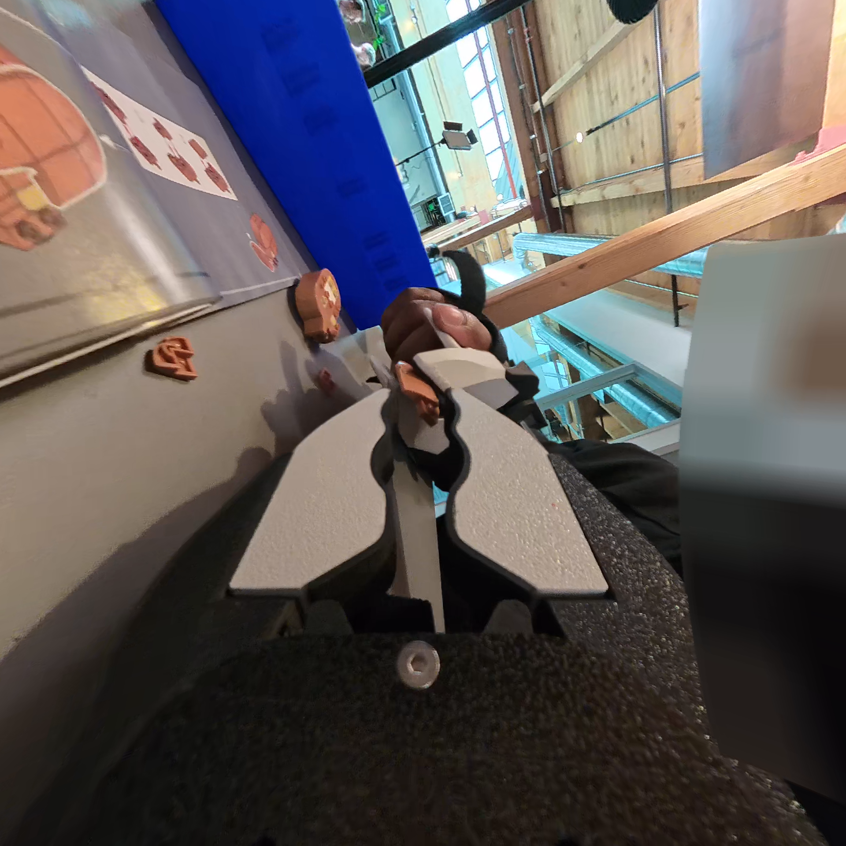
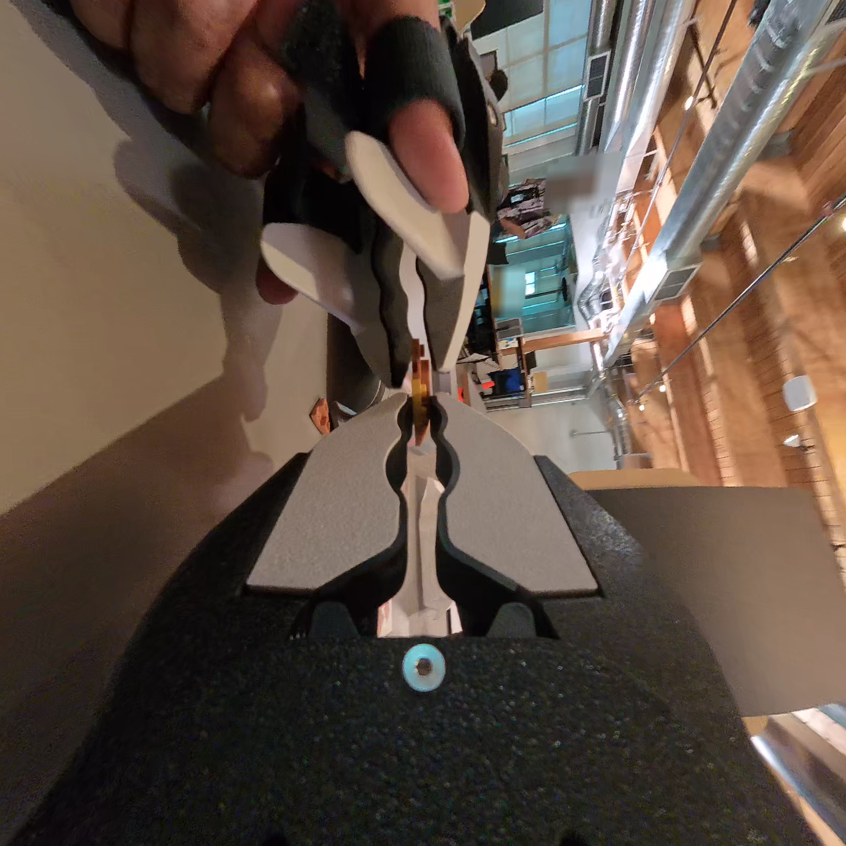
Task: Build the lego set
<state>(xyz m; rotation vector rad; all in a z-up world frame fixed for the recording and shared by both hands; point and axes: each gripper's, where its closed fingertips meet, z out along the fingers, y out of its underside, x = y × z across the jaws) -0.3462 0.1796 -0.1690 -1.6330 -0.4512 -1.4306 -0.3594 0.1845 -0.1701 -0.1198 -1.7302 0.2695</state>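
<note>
As the two tools meet tip to tip above the grey worktop (image 1: 114,458), the left gripper (image 1: 419,407) and right gripper (image 2: 423,412) each pinch a small orange brick (image 1: 414,389). A half-built model (image 1: 318,304) waits beside the instruction booklet (image 1: 137,192). Slight misalignment could pop either piece loose.

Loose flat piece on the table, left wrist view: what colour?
Reddish-brown. The loose piece lies on the grey table; left wrist view shows it best.
</note>
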